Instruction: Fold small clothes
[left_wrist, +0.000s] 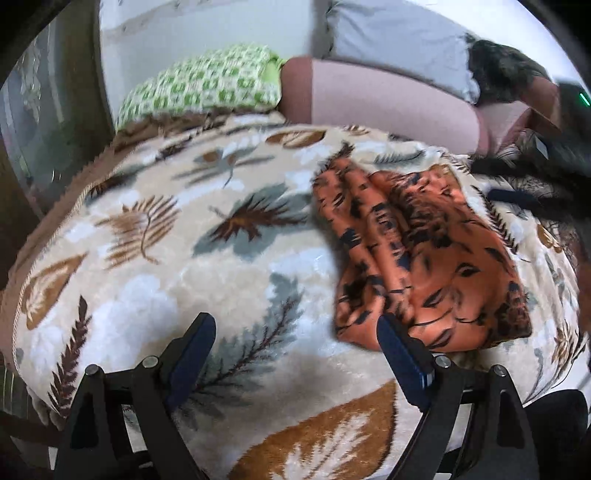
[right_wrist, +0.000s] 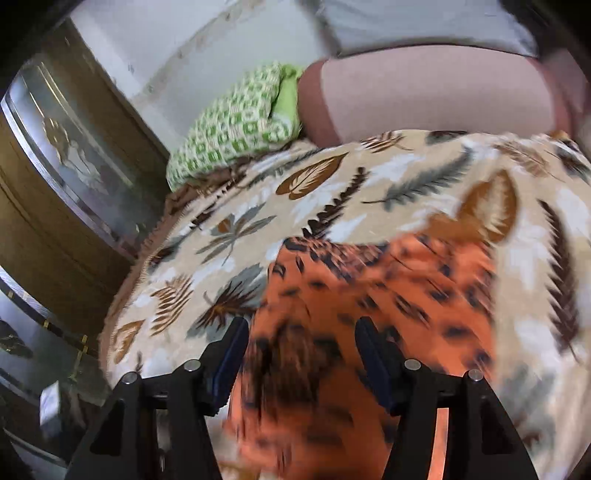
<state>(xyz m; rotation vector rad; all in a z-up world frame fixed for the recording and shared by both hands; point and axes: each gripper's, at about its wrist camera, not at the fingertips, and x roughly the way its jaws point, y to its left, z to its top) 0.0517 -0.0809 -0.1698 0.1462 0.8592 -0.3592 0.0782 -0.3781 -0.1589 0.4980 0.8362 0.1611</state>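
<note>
Both tongs tilt down over the leaf-print blanket (left_wrist: 155, 295). Left tongs (left_wrist: 297, 332) gape wide, empty, beside the folded orange garment (left_wrist: 424, 258); right tongs (right_wrist: 301, 336) stand apart above it, not gripping.

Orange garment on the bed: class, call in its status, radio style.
Left gripper open, empty. Right gripper open above cloth, nothing pinched. Orange garment folded, bunched, on leaf blanket. Nothing in the way.
</note>
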